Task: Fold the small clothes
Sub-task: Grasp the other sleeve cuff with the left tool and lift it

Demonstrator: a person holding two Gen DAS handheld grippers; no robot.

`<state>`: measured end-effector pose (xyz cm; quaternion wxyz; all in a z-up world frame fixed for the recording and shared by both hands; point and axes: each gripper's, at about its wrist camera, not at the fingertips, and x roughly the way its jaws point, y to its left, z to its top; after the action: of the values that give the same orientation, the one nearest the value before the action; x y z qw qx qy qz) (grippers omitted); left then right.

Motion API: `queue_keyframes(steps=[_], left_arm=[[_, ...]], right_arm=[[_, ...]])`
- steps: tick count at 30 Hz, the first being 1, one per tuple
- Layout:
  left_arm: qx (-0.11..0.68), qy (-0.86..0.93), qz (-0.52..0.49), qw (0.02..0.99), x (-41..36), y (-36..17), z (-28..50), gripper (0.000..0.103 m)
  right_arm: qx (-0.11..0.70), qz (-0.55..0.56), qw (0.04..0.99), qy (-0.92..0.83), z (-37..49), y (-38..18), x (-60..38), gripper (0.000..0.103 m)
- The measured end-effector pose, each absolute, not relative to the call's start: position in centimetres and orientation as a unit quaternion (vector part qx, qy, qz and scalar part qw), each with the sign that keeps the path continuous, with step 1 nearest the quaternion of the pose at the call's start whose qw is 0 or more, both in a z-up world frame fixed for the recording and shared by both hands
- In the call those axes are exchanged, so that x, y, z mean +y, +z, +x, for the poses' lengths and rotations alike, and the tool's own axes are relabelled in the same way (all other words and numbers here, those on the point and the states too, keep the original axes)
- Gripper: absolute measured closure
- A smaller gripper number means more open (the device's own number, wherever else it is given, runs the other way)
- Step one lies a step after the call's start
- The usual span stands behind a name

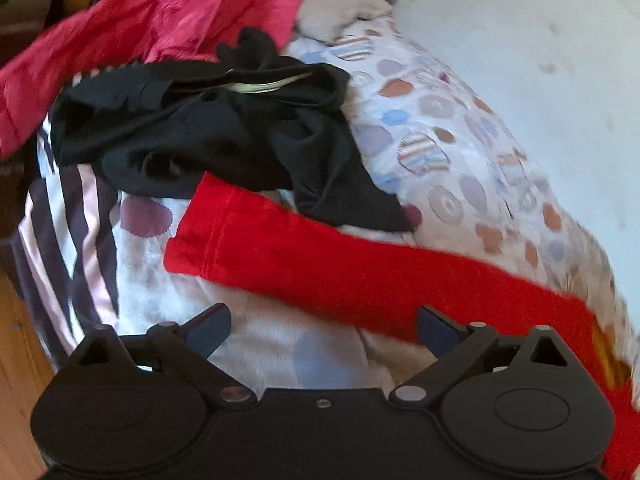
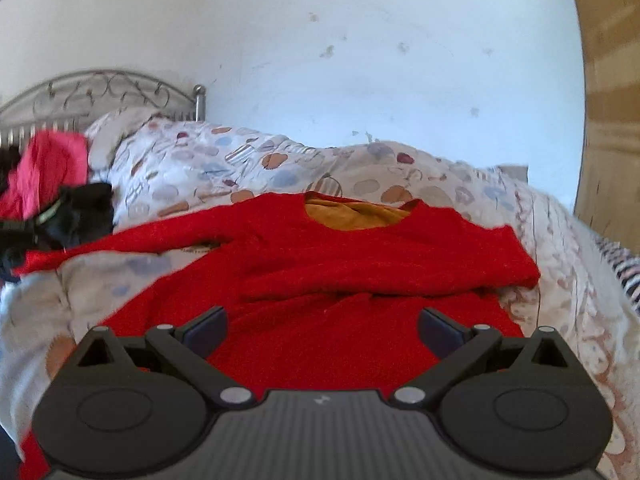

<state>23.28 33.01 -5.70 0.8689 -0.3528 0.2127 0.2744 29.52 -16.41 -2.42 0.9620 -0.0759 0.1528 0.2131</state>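
White wall and a bed [image 1: 460, 128] with a spotty cover fill what we see from the left wrist. Our left hand-held gripper [image 1: 323, 330] is wide open and holds nothing. One long sleeve of the red sweater [image 1: 320, 256] lies flat on the cover just in front of it. A crumpled black garment [image 1: 208, 132] sits on the tip of that sleeve, and a pink garment [image 1: 172, 8] is piled behind it. If we pull the sleeve in to fold it, the black one could get dragged along and end up tangled inside the fold.

From the right wrist we look over the body of the red sweater [image 2: 360, 264], spread on the bed [image 2: 192, 164] with its neck hole toward the wall. Our right hand-held gripper [image 2: 322, 332] is wide open too, with nothing in it, and it hovers over the bottom part of the sweater. The right sleeve already looks folded across the chest, and it is bumpy. If we pinch only the top layer, the sweater may bunch up and the fold may come out crooked. The soft cover could get grabbed too.
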Motion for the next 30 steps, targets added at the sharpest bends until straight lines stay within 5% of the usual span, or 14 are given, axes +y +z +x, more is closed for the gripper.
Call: queue_keyframes(steps=[8,12,14,30], left_arm=[[0.114,0.383,-0.463,0.791,35.6,-7.7,23.0,0.049],[0.114,0.426,-0.424,0.791,34.9,-6.9,24.2,0.084],[0.110,0.433,-0.412,0.794,34.8,-6.5,24.0,0.094],[-0.029,0.249,-0.220,0.943,24.8,7.3,26.7,0.097]], right_arm=[[0.173,-0.067,0.959,0.216,30.0,-3.2,-16.6,0.000],[0.180,-0.047,0.959,0.213,30.4,-3.4,-17.4,0.000],[0.179,-0.039,0.959,0.215,30.4,-3.4,-17.7,0.000],[0.160,0.029,0.966,0.200,28.9,-2.8,-21.3,0.000]])
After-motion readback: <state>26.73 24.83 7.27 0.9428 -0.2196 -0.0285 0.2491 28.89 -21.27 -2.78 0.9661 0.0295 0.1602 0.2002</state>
